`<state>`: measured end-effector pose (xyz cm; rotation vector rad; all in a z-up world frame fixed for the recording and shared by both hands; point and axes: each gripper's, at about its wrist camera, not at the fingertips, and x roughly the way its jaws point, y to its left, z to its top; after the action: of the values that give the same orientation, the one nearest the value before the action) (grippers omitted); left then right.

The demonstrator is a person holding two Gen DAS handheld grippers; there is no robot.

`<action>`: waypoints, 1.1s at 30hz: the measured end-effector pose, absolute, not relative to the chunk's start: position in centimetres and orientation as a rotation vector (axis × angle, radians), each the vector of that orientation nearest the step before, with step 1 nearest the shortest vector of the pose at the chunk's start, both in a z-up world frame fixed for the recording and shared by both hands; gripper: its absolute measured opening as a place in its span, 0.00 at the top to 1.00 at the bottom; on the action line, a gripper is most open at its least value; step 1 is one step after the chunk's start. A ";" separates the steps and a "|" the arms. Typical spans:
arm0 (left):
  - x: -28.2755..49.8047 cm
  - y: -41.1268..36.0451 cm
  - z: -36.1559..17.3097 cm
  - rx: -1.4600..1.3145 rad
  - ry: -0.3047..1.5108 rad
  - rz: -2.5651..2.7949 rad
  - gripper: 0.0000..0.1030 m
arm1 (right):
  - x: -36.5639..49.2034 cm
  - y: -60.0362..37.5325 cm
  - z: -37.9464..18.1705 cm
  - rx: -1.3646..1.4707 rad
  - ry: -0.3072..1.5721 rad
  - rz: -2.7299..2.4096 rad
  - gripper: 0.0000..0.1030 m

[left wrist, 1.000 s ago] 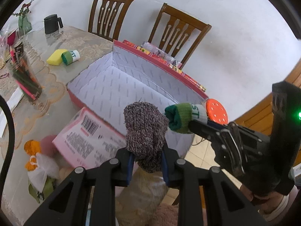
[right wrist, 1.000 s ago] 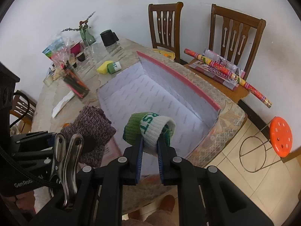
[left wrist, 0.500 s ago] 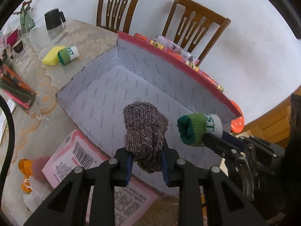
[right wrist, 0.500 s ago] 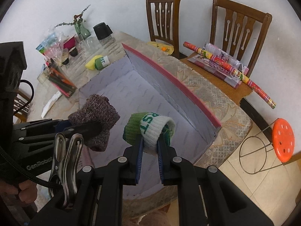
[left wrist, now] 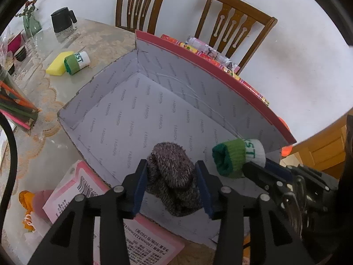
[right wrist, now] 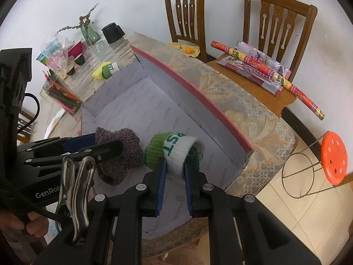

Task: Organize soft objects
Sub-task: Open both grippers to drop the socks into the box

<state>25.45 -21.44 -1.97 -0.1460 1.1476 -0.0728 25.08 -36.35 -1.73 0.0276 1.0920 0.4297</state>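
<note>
My left gripper [left wrist: 171, 183] is shut on a grey-brown knitted sock roll [left wrist: 172, 174], held over the near end of the open box [left wrist: 141, 119] with the red rim. My right gripper [right wrist: 174, 172] is shut on a green and white sock roll [right wrist: 174, 149] beside it, also over the box floor. Each gripper shows in the other's view: the right gripper [left wrist: 253, 167] with its roll [left wrist: 238, 158], the left gripper [right wrist: 108, 148] with its roll [right wrist: 120, 154]. A second green and white roll [left wrist: 77, 61] lies against a yellow sponge [left wrist: 58, 66] on the table.
A pink packet [left wrist: 88, 190] lies at the box's near left. A holder of pencils [left wrist: 17, 108], a black mug [left wrist: 61, 22] and a vase [left wrist: 30, 24] stand on the table [right wrist: 242, 101]. Two chairs [right wrist: 275, 22], wrapping rolls [right wrist: 264, 66] and an orange stool [right wrist: 333, 154] are beyond.
Both grippers have moved forward over the table edge with their sock rolls and now hang above the box floor. Neither grip has changed.
</note>
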 end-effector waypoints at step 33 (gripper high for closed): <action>17.1 -14.7 2.9 -0.170 1.071 0.031 0.55 | 19.4 -32.6 1.4 0.047 0.995 0.444 0.68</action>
<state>17.14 -14.67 2.86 -0.1705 1.0706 0.0315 19.42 -32.59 1.36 0.0469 0.9954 0.4436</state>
